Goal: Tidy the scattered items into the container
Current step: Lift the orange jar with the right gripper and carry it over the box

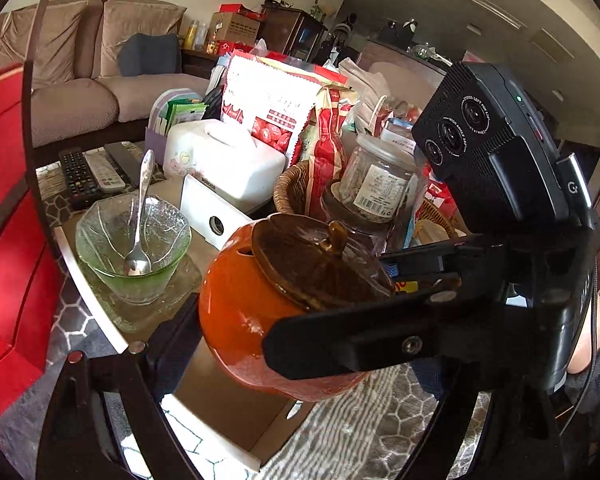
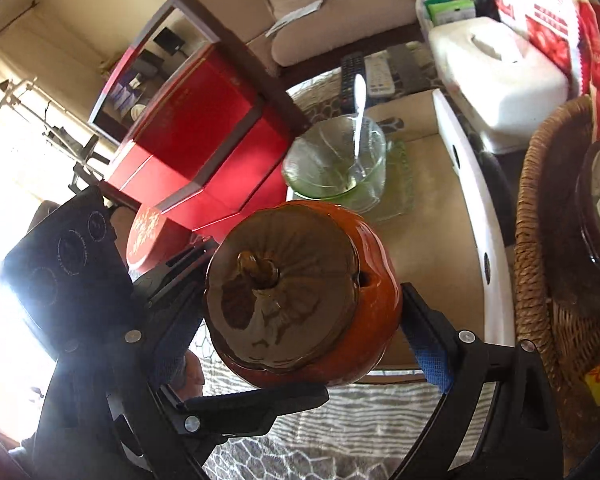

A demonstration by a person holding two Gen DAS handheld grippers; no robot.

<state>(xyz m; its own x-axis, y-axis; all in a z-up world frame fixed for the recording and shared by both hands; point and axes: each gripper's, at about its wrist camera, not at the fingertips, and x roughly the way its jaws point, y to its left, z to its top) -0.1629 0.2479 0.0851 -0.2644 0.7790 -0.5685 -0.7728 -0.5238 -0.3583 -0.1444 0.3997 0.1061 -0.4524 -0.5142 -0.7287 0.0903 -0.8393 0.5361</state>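
Over the near edge of the coffee table (image 2: 432, 240), clear of its surface, the orange pumpkin pot (image 1: 236, 304) hung between both tools. The right tongs (image 1: 328, 300) pinched it across the body, one finger behind the brown lid (image 1: 312, 260) and one across the front of the belly. The left tongs (image 2: 224, 332) stood wide and crosswise to them. One blue pad lay against the pot's side and one finger ran under its near flank, so they looked to be pinching it too, though the far pad was hidden behind the other tool.

The step in hand appeared to be carrying the pot to its container. Done well, it called for both hands travelling together at one pace, since any drift apart would loosen one pair of pads on the glazed, rounded wall. The pot sat tilted and the lid was only resting on it, so levelling it first seemed wise. The green glass bowl (image 1: 134, 240) with its spoon (image 1: 140, 216) stood just beyond, and the wicker basket (image 2: 536, 240) toward the far side already held a jar (image 1: 376, 180). A high, slow path seemed safest.
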